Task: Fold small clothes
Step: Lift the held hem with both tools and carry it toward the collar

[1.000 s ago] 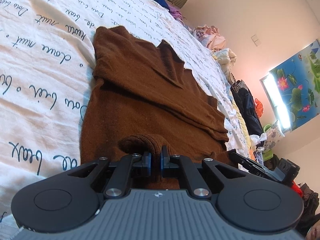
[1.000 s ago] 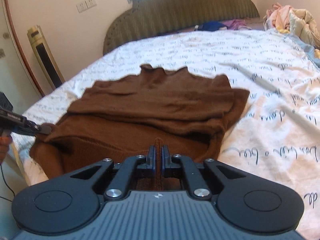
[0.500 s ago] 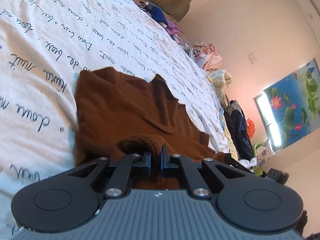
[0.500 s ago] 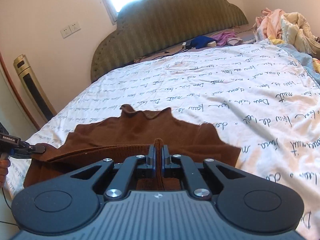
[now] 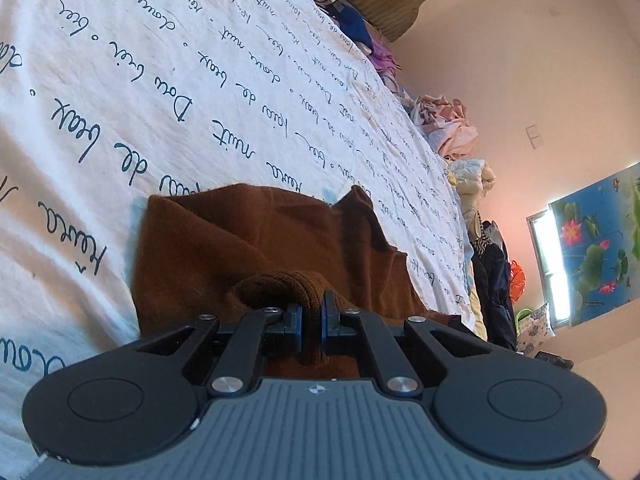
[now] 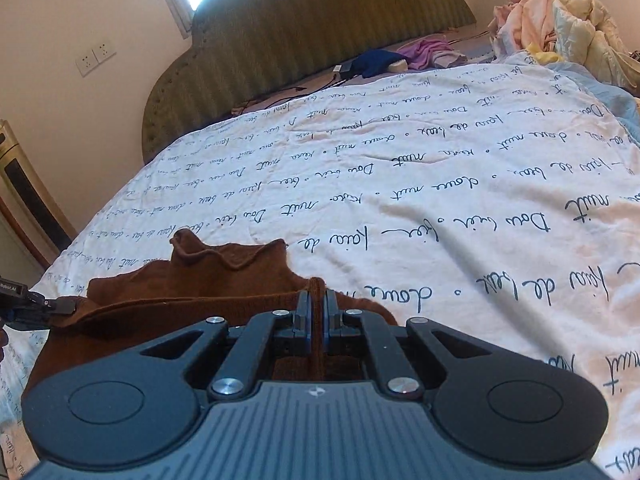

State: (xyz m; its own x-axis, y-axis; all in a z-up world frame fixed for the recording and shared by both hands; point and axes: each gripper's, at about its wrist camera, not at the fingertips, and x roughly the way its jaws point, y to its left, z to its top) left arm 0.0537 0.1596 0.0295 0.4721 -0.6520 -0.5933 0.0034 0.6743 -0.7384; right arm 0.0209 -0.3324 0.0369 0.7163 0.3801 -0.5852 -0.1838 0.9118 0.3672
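A brown knit sweater (image 5: 260, 248) lies on a white bedsheet (image 5: 120, 100) printed with dark script. My left gripper (image 5: 311, 308) is shut on a bunched ribbed edge of the sweater, which bulges over its fingertips. My right gripper (image 6: 316, 300) is shut on a thin fold of the same sweater (image 6: 224, 276). In the right wrist view the left gripper (image 6: 60, 306) shows at the far left edge, pinching the sweater's other corner. The held edge is lifted and carried over the rest of the garment, whose wavy collar (image 6: 228, 256) shows beyond.
A green padded headboard (image 6: 320, 28) stands at the bed's far end with blue and purple items (image 6: 400, 58) below it. A heap of pale clothes (image 6: 560, 20) sits at the bed's right side. Dark clothes (image 5: 492, 280) hang beyond the bed edge.
Both grippers have carried the sweater's held edge forward over the garment toward its collar. Much less of the sweater shows ahead of the fingers now. Both stay shut.
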